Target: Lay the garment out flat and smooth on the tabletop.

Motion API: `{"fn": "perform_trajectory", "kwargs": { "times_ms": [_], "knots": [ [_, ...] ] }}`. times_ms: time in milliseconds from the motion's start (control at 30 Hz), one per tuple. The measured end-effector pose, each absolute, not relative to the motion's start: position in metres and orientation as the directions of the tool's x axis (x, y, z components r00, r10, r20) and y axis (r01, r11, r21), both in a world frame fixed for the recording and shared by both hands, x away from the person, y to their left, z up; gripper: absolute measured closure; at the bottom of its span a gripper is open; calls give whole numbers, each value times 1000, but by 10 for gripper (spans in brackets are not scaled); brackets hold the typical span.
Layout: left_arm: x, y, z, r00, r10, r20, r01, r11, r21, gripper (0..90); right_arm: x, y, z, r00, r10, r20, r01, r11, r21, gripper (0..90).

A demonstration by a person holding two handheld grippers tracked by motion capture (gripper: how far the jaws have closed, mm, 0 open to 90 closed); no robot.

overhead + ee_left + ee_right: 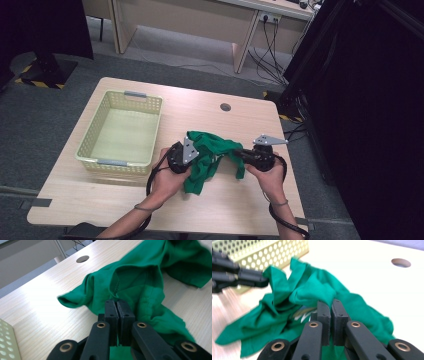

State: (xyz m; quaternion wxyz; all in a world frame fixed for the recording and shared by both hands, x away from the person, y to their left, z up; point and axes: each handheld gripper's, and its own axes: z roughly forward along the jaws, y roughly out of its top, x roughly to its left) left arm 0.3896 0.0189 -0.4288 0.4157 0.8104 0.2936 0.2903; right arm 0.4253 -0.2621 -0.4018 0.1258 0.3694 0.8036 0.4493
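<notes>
High view: a crumpled green garment (pixel 210 157) is seen on the wooden table (pixel 250 200), just right of a pale yellow perforated basket (pixel 90 145) that stands toward nine o'clock. The garment is gripped at both sides. At its nine o'clock edge the left gripper (pixel 192 152) is clamped on the cloth; in the left gripper view its jaws are pressed together with a green fold pinched between the pads (pixel 111 312). At three o'clock the right gripper (pixel 235 154) is likewise closed on the fabric, a bunched ridge being caught between its fingertips (pixel 324 312) in the right gripper view. A round cable hole (pixel 225 107) is set in the tabletop at twelve o'clock.
</notes>
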Motion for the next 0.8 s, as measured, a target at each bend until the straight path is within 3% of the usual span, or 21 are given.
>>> {"fn": "perform_trajectory", "kwargs": {
  "times_ms": [233, 433, 633, 733, 800],
  "knots": [
    [389, 18, -427, 666, 717, 205, 239, -465, 852, 831, 426, -273, -382, -678, 718, 160, 471, 256, 844, 869],
    [380, 13, -422, 683, 706, 185, 212, -434, 876, 542, 424, -272, -377, -679, 719, 148, 467, 267, 843, 867],
    [377, 1, -425, 713, 686, 146, 238, -432, 870, 363, 426, -271, -384, -671, 724, 160, 484, 264, 834, 867],
    [380, -5, -430, 725, 672, 149, 252, -460, 851, 364, 426, -269, -384, -675, 720, 162, 485, 267, 833, 867],
    [383, -8, -435, 730, 665, 155, 265, -486, 833, 436, 425, -266, -384, -680, 715, 162, 481, 269, 835, 868]
  ]
}}
